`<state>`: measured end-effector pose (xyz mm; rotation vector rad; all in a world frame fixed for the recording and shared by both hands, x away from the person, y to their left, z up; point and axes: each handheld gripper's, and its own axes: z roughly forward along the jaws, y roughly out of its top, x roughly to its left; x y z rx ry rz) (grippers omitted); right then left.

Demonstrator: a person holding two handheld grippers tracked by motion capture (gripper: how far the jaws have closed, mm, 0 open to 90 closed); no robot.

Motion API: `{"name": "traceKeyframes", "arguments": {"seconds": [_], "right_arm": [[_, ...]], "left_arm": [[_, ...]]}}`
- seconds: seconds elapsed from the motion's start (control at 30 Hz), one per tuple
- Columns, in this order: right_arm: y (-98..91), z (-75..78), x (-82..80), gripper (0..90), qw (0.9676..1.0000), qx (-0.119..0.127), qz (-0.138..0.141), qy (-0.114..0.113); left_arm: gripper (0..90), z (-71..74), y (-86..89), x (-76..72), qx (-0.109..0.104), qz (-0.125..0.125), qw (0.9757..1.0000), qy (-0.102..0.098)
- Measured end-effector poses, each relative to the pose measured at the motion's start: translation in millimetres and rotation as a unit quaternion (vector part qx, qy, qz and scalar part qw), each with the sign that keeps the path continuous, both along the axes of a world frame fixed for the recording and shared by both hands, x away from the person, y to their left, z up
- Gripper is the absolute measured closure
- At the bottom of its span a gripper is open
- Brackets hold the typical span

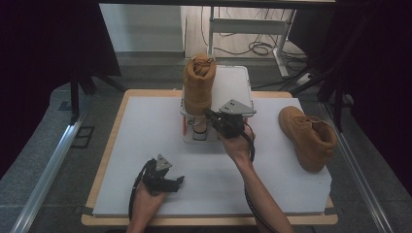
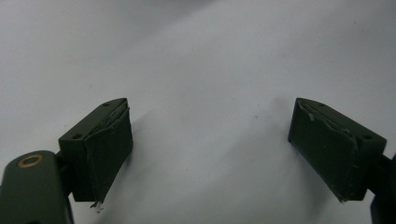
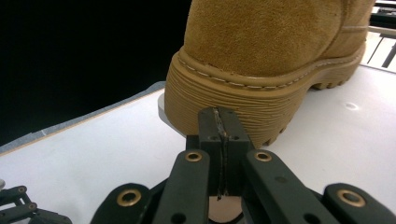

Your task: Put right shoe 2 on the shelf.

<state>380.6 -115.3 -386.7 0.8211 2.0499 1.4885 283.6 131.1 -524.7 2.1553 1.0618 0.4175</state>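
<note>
Nearest the high camera, at about 7 o'clock on the counter (image 1: 145,121), the left gripper (image 1: 176,182) rests low over the white surface in the person's left hand (image 1: 145,206). The left gripper view shows its fingers (image 2: 105,154) spread wide with nothing but bare white sheet between them.

Toward 12 o'clock, the right gripper (image 1: 210,115) is held up against a raised white stand (image 1: 233,82) that carries 1 tan boot (image 1: 199,80). In the right gripper view its fingers (image 3: 219,135) are pressed flat together, holding nothing, with their tips at or just short of the ribbed sole edge at the boot's (image 3: 261,60) end; whether they touch it cannot be told. A 2nd tan boot (image 1: 308,136) lies on its side at 3 o'clock, well apart from both grippers.

My reading is that the closed fingers are nudging or lining up the boot on the stand. The risk: the boot sits high with its end near the stand's rim, so a push delivered low on the sole could pivot it instead of sliding it, and it could tip or slip off the far edge. Closed fingertips also make a narrow contact point on a curved, ribbed sole, so they may skid sideways and jab the stand. The left gripper is too far away to steady anything.
</note>
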Motion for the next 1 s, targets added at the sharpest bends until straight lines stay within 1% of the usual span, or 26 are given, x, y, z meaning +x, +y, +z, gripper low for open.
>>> {"name": "traceKeyframes", "arguments": {"seconds": [0.17,0.23,0.27,0.37,0.53,0.6,0.73,0.87,0.93,1.0], "right_arm": [[10.1,0.2,1.7,89.8,1.0000,-0.003,0.006,0.001],[14.3,-0.1,1.6,89.7,1.0000,-0.006,0.007,-0.002],[15.0,-0.3,1.3,89.7,0.9999,-0.008,0.007,-0.005],[13.5,-0.2,1.7,89.0,1.0000,-0.005,0.008,-0.002],[14.5,0.3,-0.8,83.7,0.9998,-0.013,0.011,-0.005],[14.6,0.1,-2.5,81.3,0.9998,-0.015,0.009,-0.006],[10.4,-0.5,-6.2,75.6,0.9999,-0.011,0.004,-0.011],[3.0,-0.6,-8.7,65.9,0.9999,-0.005,0.004,-0.015],[0.5,-0.1,-9.7,60.9,0.9999,-0.005,0.002,-0.015],[-2.6,0.4,-11.1,55.7,0.9999,0.001,0.004,-0.013]], "left_arm": [[13.5,0.0,0.1,0.0,0.000,0.000,1.0000,0.000],[13.5,0.1,0.0,-0.2,0.001,-0.001,1.0000,-0.001],[13.5,0.0,-0.2,-0.3,0.000,0.000,1.0000,-0.002],[13.5,0.1,0.1,-0.2,0.001,0.000,1.0000,0.000],[13.6,0.0,-0.2,-0.4,0.001,0.000,1.0000,-0.002],[13.5,0.0,-0.3,-0.5,0.001,0.000,1.0000,-0.002],[13.6,0.1,-0.2,-0.6,0.002,-0.001,1.0000,-0.003],[13.5,0.1,-0.3,-0.6,0.003,-0.001,1.0000,-0.003],[13.5,0.2,-0.3,-0.7,0.003,-0.001,1.0000,-0.003],[13.5,0.1,-0.4,-0.8,0.003,-0.001,1.0000,-0.004]]}}
